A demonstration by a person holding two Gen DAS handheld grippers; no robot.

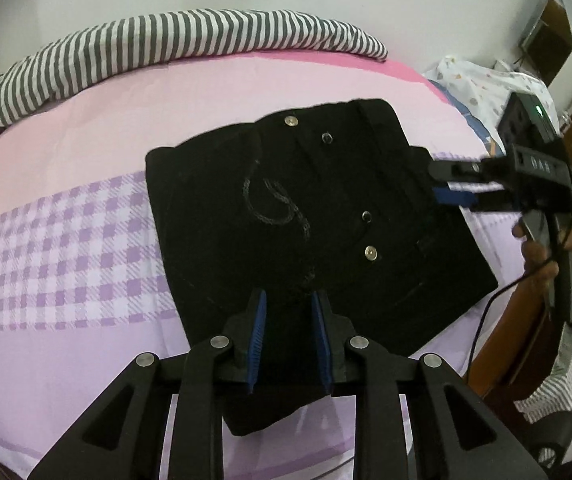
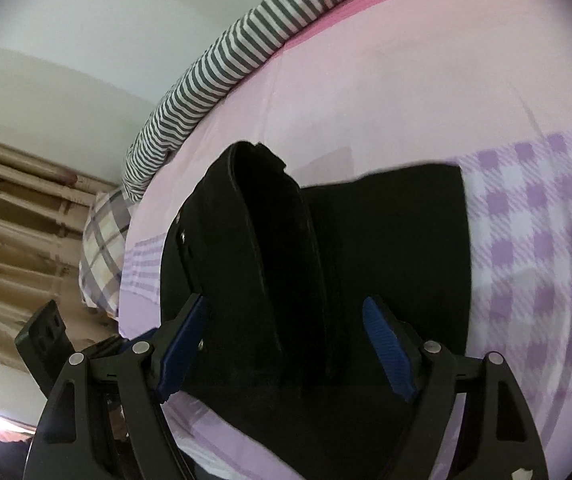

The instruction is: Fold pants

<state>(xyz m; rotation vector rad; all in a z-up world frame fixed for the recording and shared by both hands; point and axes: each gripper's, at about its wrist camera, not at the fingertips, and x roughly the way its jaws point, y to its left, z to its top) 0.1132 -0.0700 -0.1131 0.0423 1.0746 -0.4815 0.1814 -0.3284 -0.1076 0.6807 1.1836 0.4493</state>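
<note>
The pants (image 1: 317, 216) are lying folded mid-frame on the bed (image 1: 86, 152), ready for another fold. The left tool (image 1: 287, 304) is hovering released over their near edge. The right tool (image 2: 286, 312) is spreading wide around a raised fold, gripping nothing. A striped blanket (image 1: 158, 44) is lying along the top, well clear.

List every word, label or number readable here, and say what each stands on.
"DA": raised letters on the body of the right gripper; a third letter follows, too blurred to read.
black pants: only a pale squiggle, no text.
Nothing else is readable in either view.
</note>
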